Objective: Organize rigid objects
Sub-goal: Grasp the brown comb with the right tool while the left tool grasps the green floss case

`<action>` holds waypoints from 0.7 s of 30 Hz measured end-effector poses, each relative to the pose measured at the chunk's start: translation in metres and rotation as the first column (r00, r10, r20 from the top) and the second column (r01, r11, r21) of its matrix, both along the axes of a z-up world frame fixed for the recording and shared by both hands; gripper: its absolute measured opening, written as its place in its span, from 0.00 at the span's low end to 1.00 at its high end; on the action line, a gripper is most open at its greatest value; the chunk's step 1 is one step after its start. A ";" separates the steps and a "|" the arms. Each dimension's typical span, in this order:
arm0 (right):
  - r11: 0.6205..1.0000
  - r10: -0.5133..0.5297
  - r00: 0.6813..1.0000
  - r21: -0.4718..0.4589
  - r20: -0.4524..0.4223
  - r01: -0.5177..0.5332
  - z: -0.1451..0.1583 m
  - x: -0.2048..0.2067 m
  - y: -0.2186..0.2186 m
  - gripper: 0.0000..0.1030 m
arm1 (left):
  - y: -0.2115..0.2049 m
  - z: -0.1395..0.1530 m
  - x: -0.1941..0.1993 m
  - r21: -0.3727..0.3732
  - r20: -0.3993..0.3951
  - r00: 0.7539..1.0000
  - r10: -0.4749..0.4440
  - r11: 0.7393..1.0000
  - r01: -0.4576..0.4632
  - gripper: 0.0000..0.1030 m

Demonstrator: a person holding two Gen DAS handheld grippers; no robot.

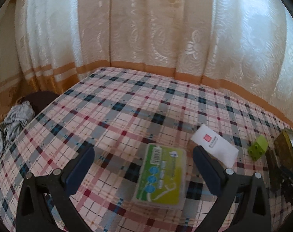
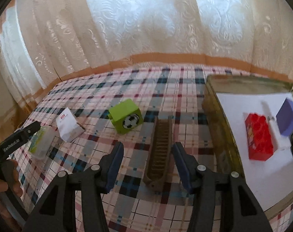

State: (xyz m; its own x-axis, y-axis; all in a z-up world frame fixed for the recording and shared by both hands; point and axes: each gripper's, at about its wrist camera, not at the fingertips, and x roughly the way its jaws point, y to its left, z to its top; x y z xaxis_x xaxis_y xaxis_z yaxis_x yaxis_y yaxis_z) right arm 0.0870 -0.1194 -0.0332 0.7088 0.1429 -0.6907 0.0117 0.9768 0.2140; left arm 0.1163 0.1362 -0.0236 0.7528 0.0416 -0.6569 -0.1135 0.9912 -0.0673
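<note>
My left gripper (image 1: 143, 160) is open, its fingers either side of a clear plastic box with a green label (image 1: 161, 175) that lies flat on the plaid tablecloth. My right gripper (image 2: 148, 154) is open around a brown ridged comb-like piece (image 2: 160, 152) lying on the cloth. A green block with a football picture (image 2: 126, 116) sits beyond it, also seen in the left wrist view (image 1: 257, 147). A white card box (image 1: 214, 145) lies right of the green-label box, and shows in the right wrist view (image 2: 69, 128). A gold tin (image 2: 214, 104) at right holds a red brick (image 2: 259, 137) and a purple block (image 2: 288, 118).
The plaid tablecloth (image 1: 107, 112) covers the table up to cream curtains (image 1: 146, 29) behind. A crumpled grey cloth (image 1: 13, 119) lies off the table's left edge. The left gripper's finger (image 2: 18, 137) shows at the left of the right wrist view. The tin's edge (image 1: 284, 148) shows at far right.
</note>
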 end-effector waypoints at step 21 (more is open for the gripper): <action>0.993 0.057 0.995 -0.099 -0.077 -0.065 -0.008 0.019 0.031 0.27 | -0.008 -0.029 0.013 0.039 -0.176 0.983 -0.056 0.997 0.064 0.86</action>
